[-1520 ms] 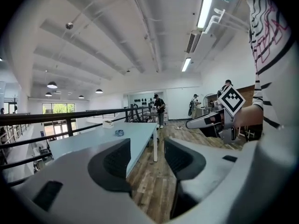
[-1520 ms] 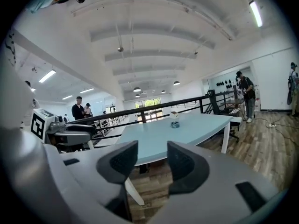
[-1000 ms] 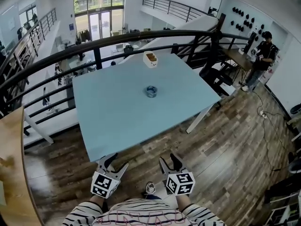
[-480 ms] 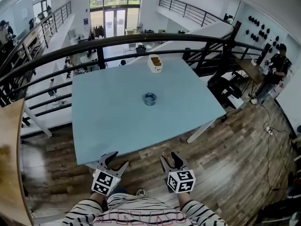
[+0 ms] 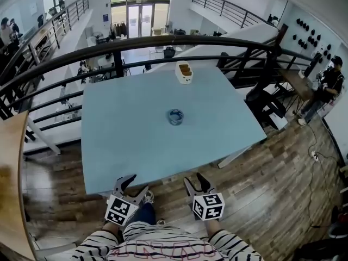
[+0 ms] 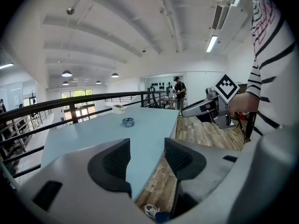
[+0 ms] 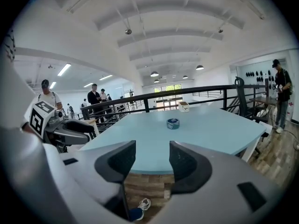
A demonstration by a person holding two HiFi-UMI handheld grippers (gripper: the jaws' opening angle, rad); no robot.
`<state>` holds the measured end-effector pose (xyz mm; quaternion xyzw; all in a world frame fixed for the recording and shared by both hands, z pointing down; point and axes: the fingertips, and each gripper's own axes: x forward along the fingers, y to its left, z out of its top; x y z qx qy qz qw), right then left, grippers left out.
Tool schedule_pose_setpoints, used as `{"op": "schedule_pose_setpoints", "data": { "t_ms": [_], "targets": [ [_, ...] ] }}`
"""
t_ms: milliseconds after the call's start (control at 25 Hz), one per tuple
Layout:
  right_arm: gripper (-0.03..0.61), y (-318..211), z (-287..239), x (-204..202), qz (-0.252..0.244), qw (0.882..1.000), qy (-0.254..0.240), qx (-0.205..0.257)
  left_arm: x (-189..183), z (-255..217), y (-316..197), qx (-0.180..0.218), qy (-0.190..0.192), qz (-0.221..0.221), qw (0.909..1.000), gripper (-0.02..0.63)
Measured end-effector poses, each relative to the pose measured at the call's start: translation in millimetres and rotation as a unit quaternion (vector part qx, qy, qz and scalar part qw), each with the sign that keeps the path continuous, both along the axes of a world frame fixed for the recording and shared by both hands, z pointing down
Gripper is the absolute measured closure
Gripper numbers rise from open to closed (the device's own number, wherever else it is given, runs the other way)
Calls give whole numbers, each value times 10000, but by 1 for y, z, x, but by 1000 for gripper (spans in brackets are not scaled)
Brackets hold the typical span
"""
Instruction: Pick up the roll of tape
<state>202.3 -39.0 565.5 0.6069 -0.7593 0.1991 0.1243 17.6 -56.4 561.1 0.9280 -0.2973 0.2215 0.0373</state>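
A small blue roll of tape (image 5: 175, 117) lies flat near the middle of the light blue table (image 5: 125, 140). It also shows far off as the roll of tape (image 6: 128, 122) in the left gripper view and the roll of tape (image 7: 173, 123) in the right gripper view. My left gripper (image 5: 132, 185) hangs open just off the table's near edge, empty. My right gripper (image 5: 196, 184) is open too, beside it to the right, nothing between its jaws. Both are well short of the tape.
A white box (image 5: 184, 72) with brown contents stands near the table's far edge. A black railing (image 5: 109, 48) curves behind the table. Wooden floor (image 5: 272, 178) lies around and under me. People stand in the distance, one at the far right (image 5: 329, 86).
The view has shifted closer to the table: its near edge now reaches my grippers. Both grippers keep their open pose.
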Motion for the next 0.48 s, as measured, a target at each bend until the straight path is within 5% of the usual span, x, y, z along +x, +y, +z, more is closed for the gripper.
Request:
{"op": "schedule_pose_setpoints", "data": {
  "t_ms": [480],
  "targets": [
    [359, -119, -3, 9, -251, 9980, 584, -21, 13, -9, -102, 78, 86, 205, 9997, 400]
  ]
}}
